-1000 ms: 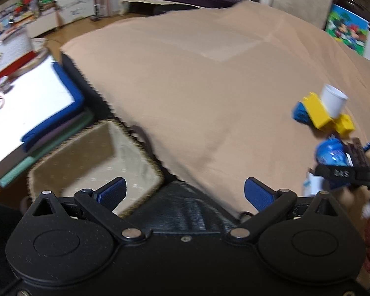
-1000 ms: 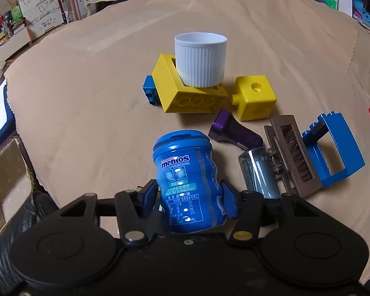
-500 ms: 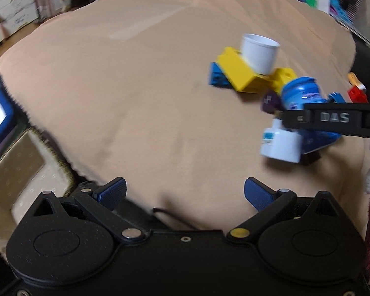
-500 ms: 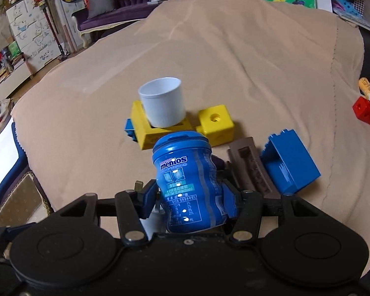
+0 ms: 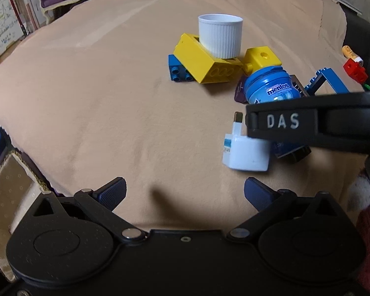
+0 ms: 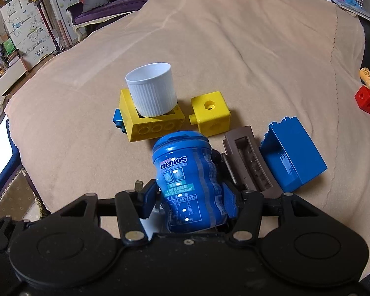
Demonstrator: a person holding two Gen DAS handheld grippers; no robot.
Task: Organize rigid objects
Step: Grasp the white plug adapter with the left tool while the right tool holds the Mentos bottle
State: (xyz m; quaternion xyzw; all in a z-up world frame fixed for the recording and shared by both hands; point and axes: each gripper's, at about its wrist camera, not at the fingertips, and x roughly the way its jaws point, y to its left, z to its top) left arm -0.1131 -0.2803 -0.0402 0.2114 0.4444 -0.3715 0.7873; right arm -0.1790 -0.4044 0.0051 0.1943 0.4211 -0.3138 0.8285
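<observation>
The right claw (image 6: 190,197) tilts steeply downward, clamped on the blue Mentos bottle (image 6: 187,172) just above the tan blanket (image 6: 86,135). The left claw (image 5: 185,193) angles down too, spread wide and holding nothing, near the white plug adapter (image 5: 246,153).

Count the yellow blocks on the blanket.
2: the long yellow block holding the white ribbed cup, and the yellow cube just right of it. Others may be hidden behind the Mentos bottle.
</observation>
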